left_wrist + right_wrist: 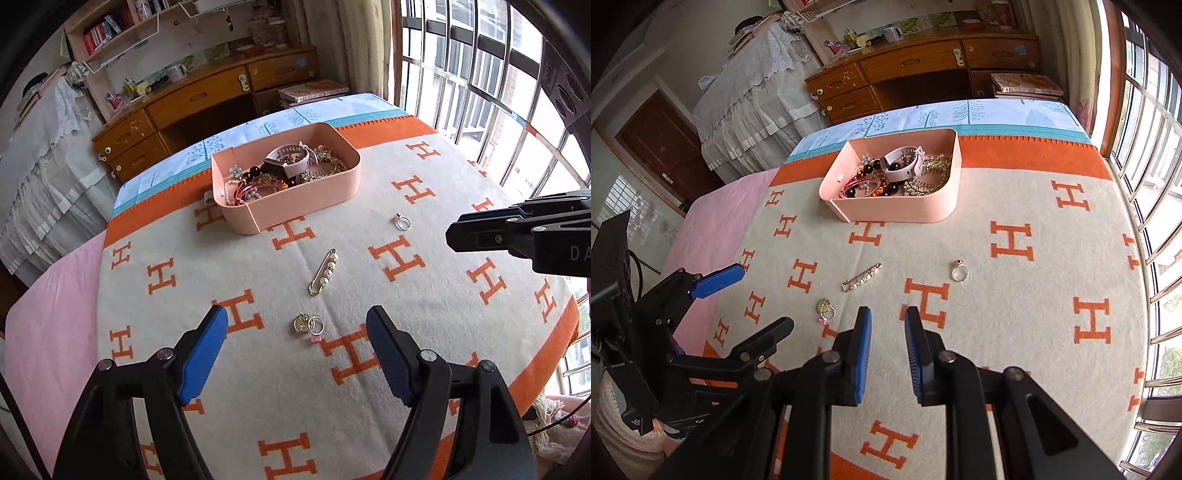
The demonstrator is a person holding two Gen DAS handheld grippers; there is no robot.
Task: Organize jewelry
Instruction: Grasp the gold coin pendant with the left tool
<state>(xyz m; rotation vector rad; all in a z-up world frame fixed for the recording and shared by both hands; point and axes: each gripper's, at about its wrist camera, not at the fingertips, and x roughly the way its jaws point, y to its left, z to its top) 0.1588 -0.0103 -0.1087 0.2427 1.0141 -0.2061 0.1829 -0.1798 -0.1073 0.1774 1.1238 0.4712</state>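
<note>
Pink tray [295, 206] heaped with jewelry, pearl pin [324, 272], red-stone ring [402, 222], gold charm with ring [308, 324] flat on blanket

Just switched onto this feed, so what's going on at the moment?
Jewelry is being sorted into the pink box, already holding bracelets and a watch. A pearl pin, a small ring cluster and a stone ring lie on the blanket. The left hand-held gripper is open above the cluster; the right hand-held gripper holds nothing.

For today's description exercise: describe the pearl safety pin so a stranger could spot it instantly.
Find the pink box of jewelry on the orange-lettered blanket. Just in front of it, alone on the blanket, lies the pearl safety pin. Unlike the rings nearby, it is long, gold and strung with pearls.
</note>
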